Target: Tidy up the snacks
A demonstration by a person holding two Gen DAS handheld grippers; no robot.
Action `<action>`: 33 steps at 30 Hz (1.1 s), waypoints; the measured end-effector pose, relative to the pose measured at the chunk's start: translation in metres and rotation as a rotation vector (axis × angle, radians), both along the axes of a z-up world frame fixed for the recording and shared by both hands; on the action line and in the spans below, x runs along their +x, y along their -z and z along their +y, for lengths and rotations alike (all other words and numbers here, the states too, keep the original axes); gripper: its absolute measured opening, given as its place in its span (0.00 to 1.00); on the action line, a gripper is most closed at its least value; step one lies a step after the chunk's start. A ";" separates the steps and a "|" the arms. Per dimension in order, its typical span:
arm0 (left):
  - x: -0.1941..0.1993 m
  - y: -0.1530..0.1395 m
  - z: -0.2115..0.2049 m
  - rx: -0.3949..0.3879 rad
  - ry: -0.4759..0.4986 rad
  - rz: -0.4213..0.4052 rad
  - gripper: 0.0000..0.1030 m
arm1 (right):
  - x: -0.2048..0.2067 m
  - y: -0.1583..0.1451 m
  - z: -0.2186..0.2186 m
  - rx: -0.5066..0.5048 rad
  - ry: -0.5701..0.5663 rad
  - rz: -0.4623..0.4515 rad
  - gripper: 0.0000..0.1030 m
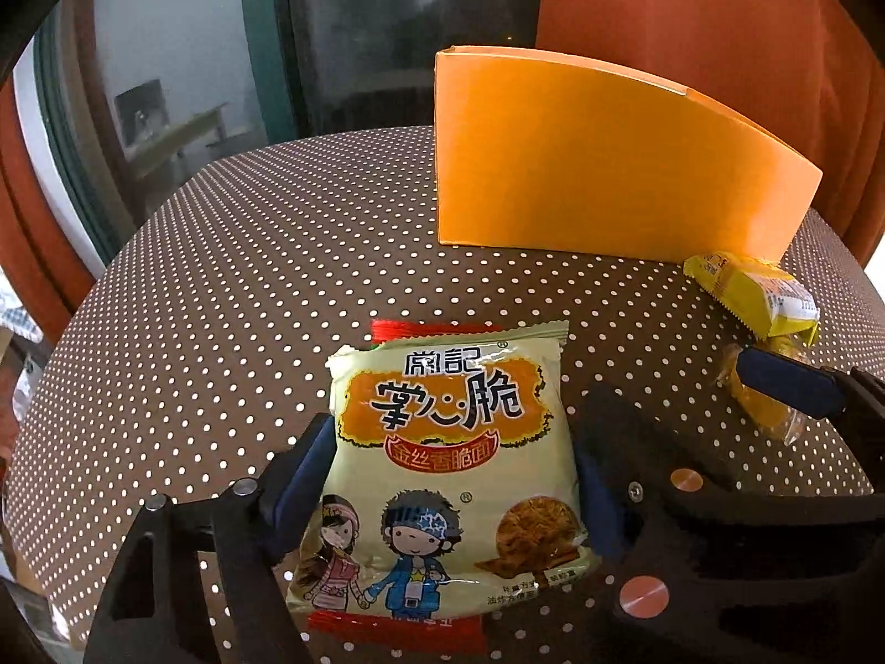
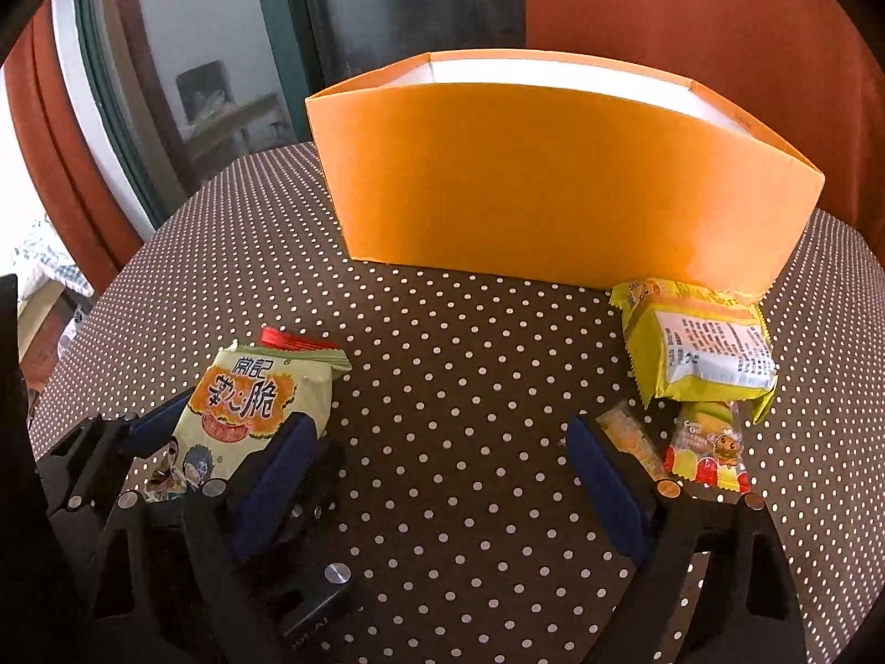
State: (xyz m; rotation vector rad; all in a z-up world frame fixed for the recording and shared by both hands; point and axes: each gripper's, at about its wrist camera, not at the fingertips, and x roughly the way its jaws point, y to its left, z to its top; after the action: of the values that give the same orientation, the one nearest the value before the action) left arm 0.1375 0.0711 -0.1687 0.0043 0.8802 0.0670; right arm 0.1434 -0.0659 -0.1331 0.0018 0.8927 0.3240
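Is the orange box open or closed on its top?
Open. In the right wrist view the orange box has no lid: its white inner wall shows above the front rim. Whether anything lies inside, I cannot tell.

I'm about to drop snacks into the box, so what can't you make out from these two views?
- Inside of the orange box: the near wall hides its floor in both views; contents unknown.
- Crispy noodle packet: its bottom edge is covered by the left gripper body.
- Small orange packet: partly behind the right gripper finger, label unreadable.
- Yellow packet: back-panel print too small to read.
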 end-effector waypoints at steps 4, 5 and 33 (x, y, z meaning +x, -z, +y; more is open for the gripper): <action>-0.003 -0.004 -0.004 0.010 -0.004 -0.003 0.77 | -0.001 0.000 -0.003 0.002 0.002 0.001 0.91; -0.003 -0.005 -0.006 0.010 -0.003 -0.007 0.76 | -0.002 -0.001 -0.005 0.002 0.003 -0.003 0.91; 0.015 -0.045 -0.096 0.032 0.108 -0.093 0.76 | -0.014 -0.036 -0.104 0.023 0.144 -0.081 0.91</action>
State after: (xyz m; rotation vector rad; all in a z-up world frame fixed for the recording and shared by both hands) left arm 0.1525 -0.0250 -0.1241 0.0786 0.7846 -0.0197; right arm 0.1298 -0.1699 -0.0971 0.0732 0.8036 0.1983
